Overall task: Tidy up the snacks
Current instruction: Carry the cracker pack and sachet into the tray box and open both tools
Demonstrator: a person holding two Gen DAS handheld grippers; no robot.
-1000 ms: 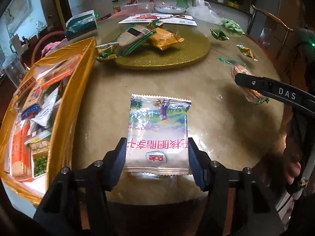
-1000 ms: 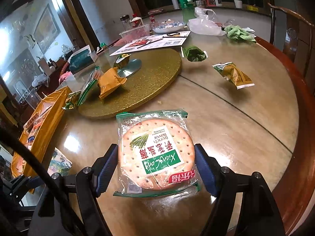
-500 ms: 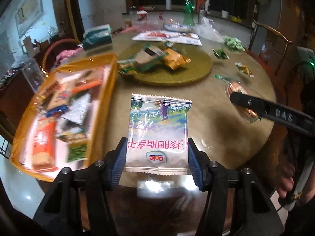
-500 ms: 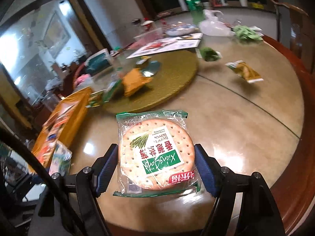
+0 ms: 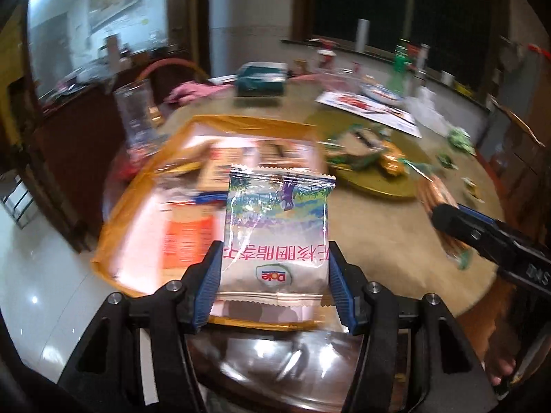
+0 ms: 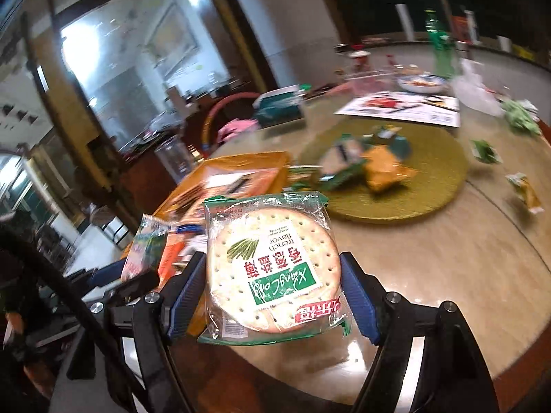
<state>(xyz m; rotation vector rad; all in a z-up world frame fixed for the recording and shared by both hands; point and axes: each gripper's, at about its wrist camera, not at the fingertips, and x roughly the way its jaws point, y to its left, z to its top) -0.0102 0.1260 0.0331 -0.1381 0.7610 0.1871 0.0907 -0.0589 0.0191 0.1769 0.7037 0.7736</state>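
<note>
Both grippers have lifted and swung left since a second ago: the orange tray [image 5: 144, 186], then at the left edge of the left wrist view, now sits centre frame behind the Dole snack packet [image 5: 275, 234], and everything beyond the grippers is motion-blurred. Left gripper [image 5: 272, 285] clamped on the Dole snack packet by its two side edges, blue pads touching the wrapper, packet held up over the tray's near rim. Right gripper [image 6: 272, 299] clamped the same way on the round cracker pack [image 6: 272, 268], green-bordered wrapper, held above the table edge near the tray [image 6: 241, 163]. In the left wrist view the right gripper [image 5: 482, 237] shows at the right edge with the cracker pack [image 5: 437, 203] edge-on. Tray holds several flat snack packs, blurred. Round table [image 5: 378, 247], glossy beige top, dark wood rim [image 6: 310, 375]; gold turntable [image 6: 430, 189] at its middle with an orange packet [image 6: 382, 168] and a green-edged packet [image 6: 341, 161] on it. Loose small packets lie at the far right of the table. Printed sheet [image 6: 403, 106], bowl [image 6: 420, 82], green bottle [image 6: 439, 44] and teal tissue pack [image 5: 260, 81] at the far side. White floor tiles [image 5: 44, 289] lower left, dark window [image 5: 396, 10] behind, chair with pink cloth [image 6: 237, 125].
</note>
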